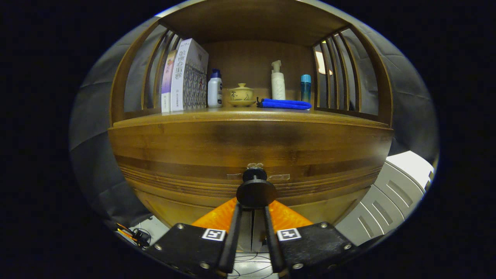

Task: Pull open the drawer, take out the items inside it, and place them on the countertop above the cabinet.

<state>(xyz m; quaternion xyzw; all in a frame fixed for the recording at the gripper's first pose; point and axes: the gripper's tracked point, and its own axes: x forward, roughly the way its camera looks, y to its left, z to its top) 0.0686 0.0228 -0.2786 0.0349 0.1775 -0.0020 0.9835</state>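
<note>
A wooden cabinet fills the view, and its drawer front (186,151) stands flush with no inside showing. A black round knob (255,192) sits at the middle of the drawer front. My gripper (252,207) reaches the knob from below, and both fingers (235,221) run in under the knob's disc, pressed close on either side of its stem. Above the drawer lies the countertop (135,116), inside an open shelf with slatted sides.
On the countertop stand two boxes (186,77), a white bottle with a blue cap (214,90), a lidded teacup on a saucer (241,95), a white pump bottle (278,83), a blue bottle (305,87) and a blue folded item (285,104). A white ribbed object (391,193) stands right of the cabinet.
</note>
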